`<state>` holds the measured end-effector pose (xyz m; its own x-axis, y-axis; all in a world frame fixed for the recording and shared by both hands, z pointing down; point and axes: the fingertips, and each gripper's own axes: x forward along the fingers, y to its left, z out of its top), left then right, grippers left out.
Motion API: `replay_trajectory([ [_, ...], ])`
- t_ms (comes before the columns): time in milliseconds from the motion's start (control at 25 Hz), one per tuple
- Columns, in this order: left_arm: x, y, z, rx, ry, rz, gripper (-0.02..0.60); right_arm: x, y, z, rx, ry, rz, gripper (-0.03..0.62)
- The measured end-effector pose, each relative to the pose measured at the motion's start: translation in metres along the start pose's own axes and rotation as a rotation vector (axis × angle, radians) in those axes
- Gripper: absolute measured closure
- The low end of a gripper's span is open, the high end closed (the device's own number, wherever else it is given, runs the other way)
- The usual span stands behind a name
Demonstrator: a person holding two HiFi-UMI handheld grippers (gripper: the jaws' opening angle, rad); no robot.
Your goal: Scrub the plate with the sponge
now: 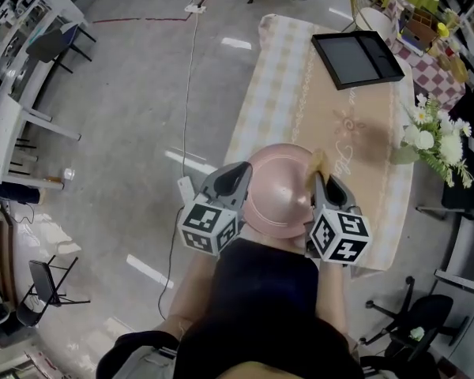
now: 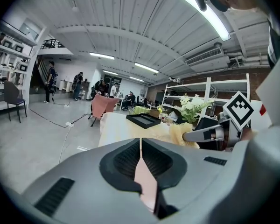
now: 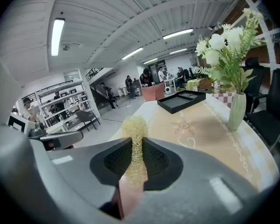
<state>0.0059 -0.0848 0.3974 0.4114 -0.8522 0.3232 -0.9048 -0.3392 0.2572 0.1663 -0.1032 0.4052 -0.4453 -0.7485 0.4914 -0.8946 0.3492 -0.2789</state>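
Note:
A pink plate (image 1: 278,189) is held up over the near end of the table, seen from its underside in the head view. My left gripper (image 1: 243,174) is shut on the plate's left rim; in the left gripper view the pink rim (image 2: 147,181) runs between the jaws. My right gripper (image 1: 321,181) is shut on a yellow mesh sponge (image 1: 319,161) at the plate's right rim. The right gripper view has the sponge (image 3: 135,129) pinched upright between the jaws, with a pink strip of plate (image 3: 128,195) below it. The sponge (image 2: 182,133) also shows in the left gripper view.
A beige patterned cloth (image 1: 363,133) covers the long table. A black tray (image 1: 355,58) lies at its far end, and a vase of white flowers (image 1: 430,136) stands at the right edge. Desks and chairs line the floor at the left; an office chair (image 1: 415,322) stands at lower right.

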Motion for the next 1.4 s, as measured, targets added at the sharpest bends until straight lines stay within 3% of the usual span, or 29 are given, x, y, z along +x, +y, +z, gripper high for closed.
replay_trajectory([
  [240, 0.009, 0.010, -0.003, 0.003, 0.043, -0.008, 0.558, 0.011, -0.001, -0.009, 0.007, 0.060, -0.018, 0.539],
  [680, 0.031, 0.020, -0.011, -0.007, 0.132, -0.119, 0.558, 0.025, -0.003, -0.028, 0.047, 0.152, -0.128, 0.539],
  [1120, 0.041, 0.040, -0.018, 0.006, 0.173, -0.168, 0.558, 0.042, -0.015, -0.046, 0.079, 0.241, -0.245, 0.539],
  [1400, 0.045, 0.051, -0.016, -0.040, 0.171, -0.170, 0.558, 0.053, -0.023, -0.052, 0.057, 0.300, -0.298, 0.539],
])
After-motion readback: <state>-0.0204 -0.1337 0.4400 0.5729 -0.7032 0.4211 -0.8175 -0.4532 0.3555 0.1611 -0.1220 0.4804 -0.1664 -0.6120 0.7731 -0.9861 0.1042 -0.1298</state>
